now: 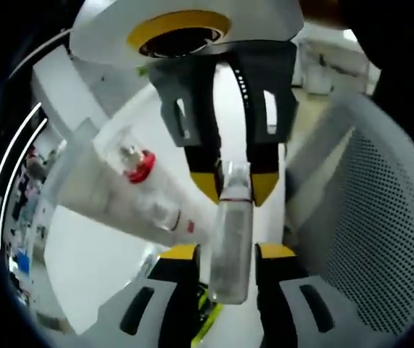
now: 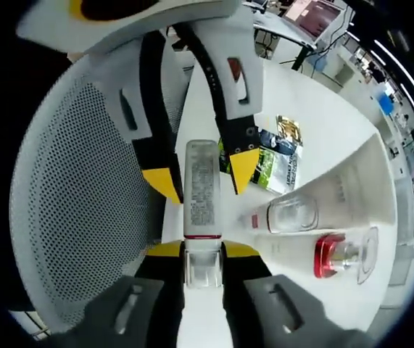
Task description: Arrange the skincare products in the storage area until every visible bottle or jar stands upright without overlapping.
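A slim clear bottle [image 1: 230, 250] with a printed white label [image 2: 201, 185], a red band and a clear cap is held in the air between both grippers. My left gripper [image 1: 228, 251] is shut on its body. My right gripper [image 2: 203, 250] is shut on its cap end and faces the left one. In the left gripper view the right gripper [image 1: 236, 185] comes down from the top. In the right gripper view the left gripper [image 2: 201, 174] does the same. A white tube [image 2: 315, 199] and a small red-capped bottle [image 2: 333, 255] lie on their sides in a white tray [image 2: 384, 181].
A white perforated basket wall [image 2: 69, 196] curves close beside the grippers and is seen as the basket wall [image 1: 381, 232] at the right of the left gripper view. A green and black sachet [image 2: 279, 159] lies flat on the white surface near the tube [image 1: 141, 196].
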A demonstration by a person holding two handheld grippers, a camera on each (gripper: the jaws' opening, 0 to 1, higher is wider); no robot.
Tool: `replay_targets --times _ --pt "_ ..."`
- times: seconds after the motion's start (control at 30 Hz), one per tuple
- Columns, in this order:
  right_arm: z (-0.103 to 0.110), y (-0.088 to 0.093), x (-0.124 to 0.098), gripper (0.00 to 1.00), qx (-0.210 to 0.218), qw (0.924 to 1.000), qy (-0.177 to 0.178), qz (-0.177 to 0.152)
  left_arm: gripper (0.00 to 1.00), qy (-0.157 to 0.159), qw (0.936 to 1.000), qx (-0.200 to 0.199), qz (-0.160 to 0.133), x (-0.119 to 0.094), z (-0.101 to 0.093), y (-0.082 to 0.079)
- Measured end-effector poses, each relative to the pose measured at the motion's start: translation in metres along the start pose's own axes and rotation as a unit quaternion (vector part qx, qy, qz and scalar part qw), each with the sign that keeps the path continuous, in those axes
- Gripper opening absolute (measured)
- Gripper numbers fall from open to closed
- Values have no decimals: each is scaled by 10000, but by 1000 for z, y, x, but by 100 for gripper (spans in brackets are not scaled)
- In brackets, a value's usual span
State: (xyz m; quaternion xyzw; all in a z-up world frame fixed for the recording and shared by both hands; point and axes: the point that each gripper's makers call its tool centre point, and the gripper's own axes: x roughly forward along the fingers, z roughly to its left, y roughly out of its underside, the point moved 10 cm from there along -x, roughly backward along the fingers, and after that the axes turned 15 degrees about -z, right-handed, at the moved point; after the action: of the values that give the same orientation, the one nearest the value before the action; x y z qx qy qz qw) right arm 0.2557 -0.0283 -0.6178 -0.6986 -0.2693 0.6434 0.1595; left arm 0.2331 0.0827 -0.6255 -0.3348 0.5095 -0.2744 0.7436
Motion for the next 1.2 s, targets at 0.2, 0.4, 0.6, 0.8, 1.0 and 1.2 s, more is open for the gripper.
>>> replay_targets --times 0.2,0.4,0.6,0.8,1.0,1.2 --pt "-2 -2 -2 18 57 9999 25 -94 21 42 10000 65 22 5 0 0" --pt "-3 -1 -4 18 16 9999 59 -154 20 91 9997 179 -99 7 1 2" --pt "-4 2 -4 19 -240 9992 76 -306 18 40 9995 289 -75 7 0 2" --pt "-5 8 -8 20 -94 9977 195 -645 17 -2 9997 187 -134 6 0 4" --pt "-5 31 -19 29 526 9936 540 -838 17 54 9997 243 60 4 -3 12" --pt "2 49 -24 29 1570 9716 720 -1618 18 -65 10000 -3 -30 -1 0 16"
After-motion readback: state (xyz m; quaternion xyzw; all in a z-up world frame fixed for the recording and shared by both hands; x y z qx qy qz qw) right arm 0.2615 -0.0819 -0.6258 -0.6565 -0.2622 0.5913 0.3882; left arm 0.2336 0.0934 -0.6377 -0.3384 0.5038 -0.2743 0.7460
